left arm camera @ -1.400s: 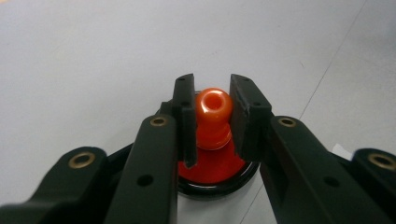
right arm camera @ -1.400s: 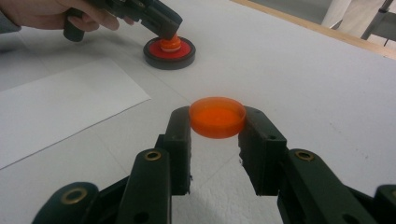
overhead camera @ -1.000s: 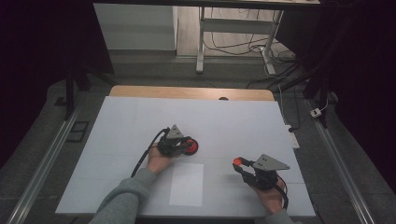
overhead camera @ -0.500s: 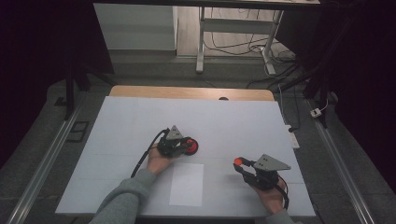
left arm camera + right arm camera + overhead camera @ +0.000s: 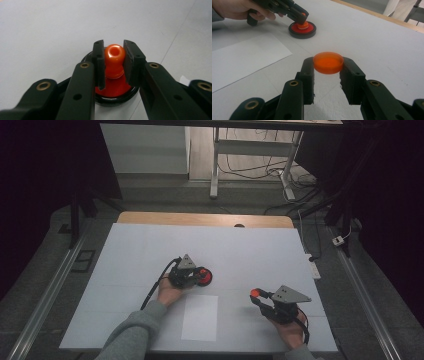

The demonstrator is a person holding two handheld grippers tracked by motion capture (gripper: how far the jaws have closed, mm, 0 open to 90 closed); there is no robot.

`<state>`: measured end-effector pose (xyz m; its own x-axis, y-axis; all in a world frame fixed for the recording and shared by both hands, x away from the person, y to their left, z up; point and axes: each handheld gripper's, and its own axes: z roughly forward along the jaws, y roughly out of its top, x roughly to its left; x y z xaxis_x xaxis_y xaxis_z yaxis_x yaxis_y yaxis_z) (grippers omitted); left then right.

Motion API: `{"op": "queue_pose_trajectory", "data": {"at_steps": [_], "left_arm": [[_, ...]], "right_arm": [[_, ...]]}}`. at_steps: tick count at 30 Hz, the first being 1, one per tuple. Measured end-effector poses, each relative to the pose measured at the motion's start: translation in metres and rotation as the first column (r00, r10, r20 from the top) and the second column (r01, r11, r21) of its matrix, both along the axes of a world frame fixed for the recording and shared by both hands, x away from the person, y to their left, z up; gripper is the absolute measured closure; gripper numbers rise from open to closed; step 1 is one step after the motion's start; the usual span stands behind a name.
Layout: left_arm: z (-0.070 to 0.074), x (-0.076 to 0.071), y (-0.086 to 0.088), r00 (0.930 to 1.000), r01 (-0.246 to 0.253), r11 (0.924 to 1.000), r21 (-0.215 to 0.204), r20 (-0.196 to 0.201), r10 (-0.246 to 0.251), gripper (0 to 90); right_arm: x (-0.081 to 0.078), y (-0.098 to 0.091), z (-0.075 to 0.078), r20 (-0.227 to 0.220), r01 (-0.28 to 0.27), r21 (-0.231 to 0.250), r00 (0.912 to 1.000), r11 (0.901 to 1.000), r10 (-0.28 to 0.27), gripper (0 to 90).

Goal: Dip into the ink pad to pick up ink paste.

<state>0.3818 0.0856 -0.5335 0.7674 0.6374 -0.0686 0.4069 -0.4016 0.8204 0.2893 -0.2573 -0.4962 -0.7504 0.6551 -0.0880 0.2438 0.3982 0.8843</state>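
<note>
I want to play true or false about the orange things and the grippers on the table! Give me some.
1. The left gripper is shut on the orange knob. True.
2. The orange knob stands on a blue square base. False: its base is round, red inside with a black rim.
3. The right gripper holds an orange disc. True.
4. The orange disc lies on the white paper sheet. False: it sits between the right gripper's jaws, apart from the sheet.
5. The two grippers touch each other. False: they are apart.
</note>
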Motion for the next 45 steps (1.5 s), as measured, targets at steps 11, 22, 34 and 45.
{"op": "queue_pose_trajectory", "data": {"at_steps": [11,22,34,45], "left_arm": [[0.029,-0.01,0.007,0.9987,0.031,0.9908,-0.132,0.044,-0.025,72.5],[0.032,-0.007,0.024,0.9994,0.033,0.9882,-0.15,-0.008,-0.034,72.4],[0.038,-0.016,0.02,0.9984,0.042,0.9976,-0.055,0.039,-0.04,72.2],[0.041,-0.019,0.022,0.9983,0.045,0.9963,-0.073,0.039,-0.043,72.3]], "right_arm": [[-0.001,-0.002,0.002,0.003,0.007,0.004,1.0,1.0,-0.007,64.2],[0.0,-0.003,0.002,0.0,0.006,0.003,1.0,1.0,-0.006,64.3],[0.0,-0.004,0.003,0.006,0.01,0.002,0.9999,1.0,-0.01,64.3],[0.0,-0.004,0.003,0.004,0.006,0.006,1.0,1.0,-0.006,64.3]]}}
